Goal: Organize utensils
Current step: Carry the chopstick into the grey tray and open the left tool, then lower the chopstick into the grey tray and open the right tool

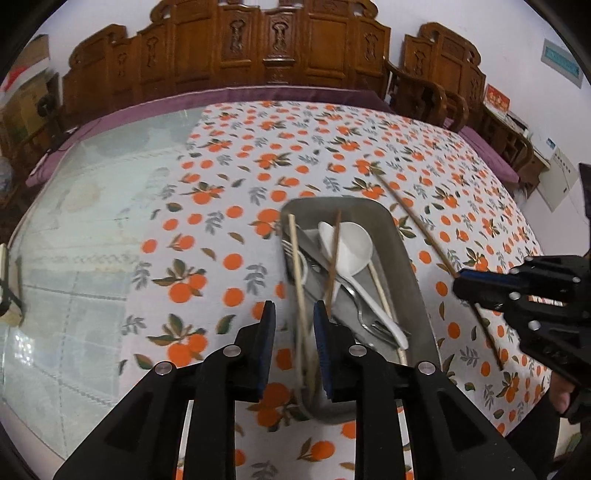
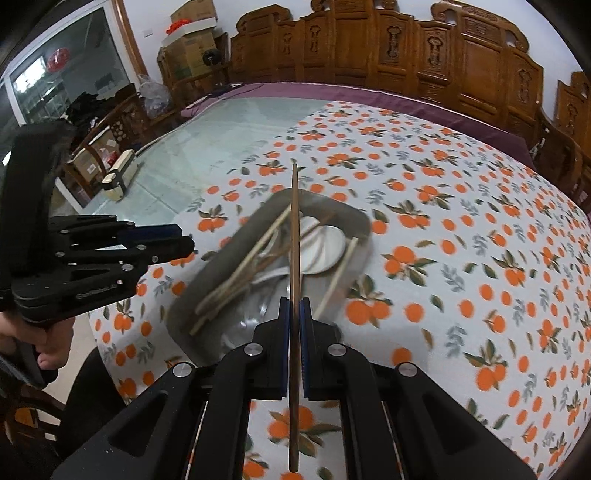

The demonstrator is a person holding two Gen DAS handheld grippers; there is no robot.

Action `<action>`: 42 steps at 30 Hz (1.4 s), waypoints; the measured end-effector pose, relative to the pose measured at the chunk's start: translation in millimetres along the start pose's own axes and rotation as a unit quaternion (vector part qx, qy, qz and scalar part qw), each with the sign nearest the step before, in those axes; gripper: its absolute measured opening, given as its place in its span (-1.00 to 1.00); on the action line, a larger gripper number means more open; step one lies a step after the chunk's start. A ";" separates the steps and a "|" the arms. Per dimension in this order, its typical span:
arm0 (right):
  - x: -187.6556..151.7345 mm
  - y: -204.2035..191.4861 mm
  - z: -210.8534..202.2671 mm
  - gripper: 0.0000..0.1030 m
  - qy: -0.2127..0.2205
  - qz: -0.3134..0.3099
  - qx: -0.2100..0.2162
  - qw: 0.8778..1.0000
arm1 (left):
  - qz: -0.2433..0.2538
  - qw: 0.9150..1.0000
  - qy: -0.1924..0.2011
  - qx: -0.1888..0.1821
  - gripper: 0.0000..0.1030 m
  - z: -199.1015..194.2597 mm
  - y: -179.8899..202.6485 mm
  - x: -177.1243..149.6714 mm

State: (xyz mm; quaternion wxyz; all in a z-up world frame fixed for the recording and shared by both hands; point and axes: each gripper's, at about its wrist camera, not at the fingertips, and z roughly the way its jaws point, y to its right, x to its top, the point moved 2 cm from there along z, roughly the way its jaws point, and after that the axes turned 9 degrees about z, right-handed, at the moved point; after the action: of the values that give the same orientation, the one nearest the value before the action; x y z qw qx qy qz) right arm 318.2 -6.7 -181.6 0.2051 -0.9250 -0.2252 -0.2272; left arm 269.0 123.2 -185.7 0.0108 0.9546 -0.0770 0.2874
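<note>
Orange-print tablecloth (image 1: 236, 177) over a glass-topped table (image 1: 92, 206); carved wooden chairs (image 1: 258, 48) behind; cardboard boxes (image 2: 192, 40)

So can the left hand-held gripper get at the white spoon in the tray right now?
Probably yes: the left hand-held gripper is open just short of the white spoon, but a light chopstick stands between its jaws and a brown one crosses the spoon.

A row of carved brown wooden chair backs (image 2: 388, 48) stands along a plain white wall (image 1: 517, 33). Before them runs a purple seat cushion (image 2: 332, 92). Stacked cardboard boxes (image 2: 192, 40) sit beside a large glazed window (image 2: 62, 85) at the left.
</note>
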 end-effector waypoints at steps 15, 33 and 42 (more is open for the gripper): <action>19.4 -30.0 35.1 -0.88 0.000 0.011 0.006 1.000 | -0.027 0.999 0.025 0.019 -0.51 -31.8 -41.1 -9.2; 11.1 -7.9 75.6 -0.88 -0.029 0.094 -0.001 0.995 | -0.031 0.999 0.031 0.021 -0.37 -38.3 -39.4 -12.3; 20.0 -8.6 81.4 -0.84 -0.033 0.131 0.028 0.990 | -0.031 0.999 0.032 0.021 -0.37 -39.0 -39.6 -12.2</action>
State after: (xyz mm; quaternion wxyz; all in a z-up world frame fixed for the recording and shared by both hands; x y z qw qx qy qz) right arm 356.4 46.0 -235.1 0.2512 -0.9475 -0.1148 -0.1610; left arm 243.7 166.5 -159.0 0.0026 0.9470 -0.0407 0.3187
